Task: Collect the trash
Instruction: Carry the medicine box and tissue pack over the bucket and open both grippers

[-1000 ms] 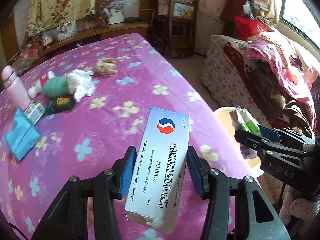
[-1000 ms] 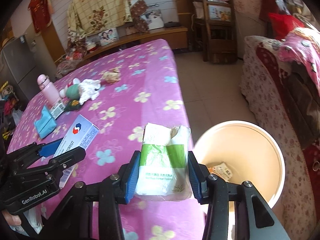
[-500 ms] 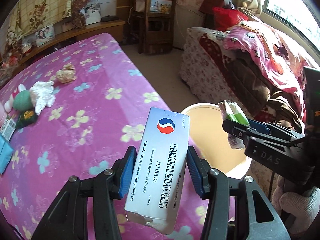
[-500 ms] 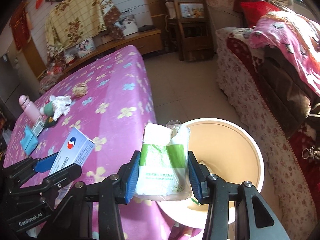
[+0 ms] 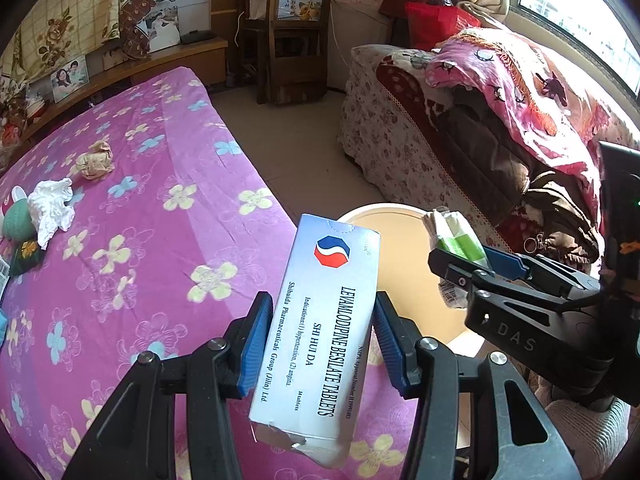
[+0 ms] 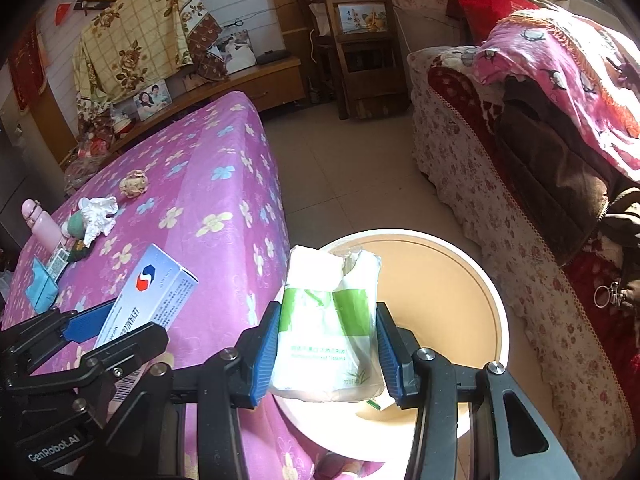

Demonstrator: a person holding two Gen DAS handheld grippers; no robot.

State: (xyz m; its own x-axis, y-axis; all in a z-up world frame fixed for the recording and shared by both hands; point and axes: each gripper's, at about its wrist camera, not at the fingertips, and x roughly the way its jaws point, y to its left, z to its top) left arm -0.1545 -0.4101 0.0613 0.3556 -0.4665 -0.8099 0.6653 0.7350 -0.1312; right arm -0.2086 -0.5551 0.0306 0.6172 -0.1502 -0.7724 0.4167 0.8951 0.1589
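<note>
Bed w/ pink flowered cover (image 5: 132,208) fills the left side in both views; floral sofa (image 6: 500,216) w/ pink blanket on the right, tiled floor between. Round tan trash bin w/ white rim (image 6: 460,276) sits on the floor just beside the bed's corner, some scrap at its bottom, too hidden to ID.

Left gripper (image 5: 320,340): fingers part-open, blue pads pressed on both long sides of a white tablet box (image 5: 324,320), printed face up, torn at its near end. Box is held above the bed edge, its far end overlapping the bin rim in the left wrist view.

Right gripper (image 6: 326,350): fingers part-open too, clamped on a white/green tissue pack (image 6: 328,320), soft and crumpled at the top, held over the bin's near-left rim.

On the bed, well apart from both grippers: white crumpled tissue (image 5: 52,208), beige crumpled paper ball (image 5: 94,160) near it, green round toy (image 6: 76,226), pink bottle (image 6: 40,224), blue packet (image 6: 40,288).
</note>
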